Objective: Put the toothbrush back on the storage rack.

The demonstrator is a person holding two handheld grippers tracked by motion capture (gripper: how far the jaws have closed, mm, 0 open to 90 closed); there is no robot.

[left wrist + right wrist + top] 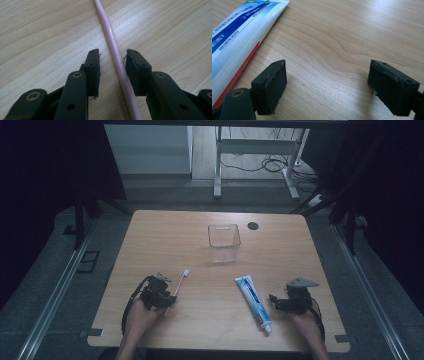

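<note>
A pink toothbrush [181,280] lies on the wooden table [200,320], its white head pointing away from the person. My left gripper [169,296] sits low over its handle. In the left gripper view the ribbed pink handle [113,45] runs between the jaws of the left gripper [112,56]; there is a gap at the left pad, and the handle lies close to the right pad. A white and blue toothpaste tube [252,300] lies right of centre. My right gripper [273,299] rests just right of it, open wide over bare wood [327,72], with the tube [239,32] beside its left jaw.
A clear square plastic container [224,242] stands upright at the middle back of the table. A round black cable hole [253,225] sits behind it to the right. Metal rails run along the floor on both sides of the table.
</note>
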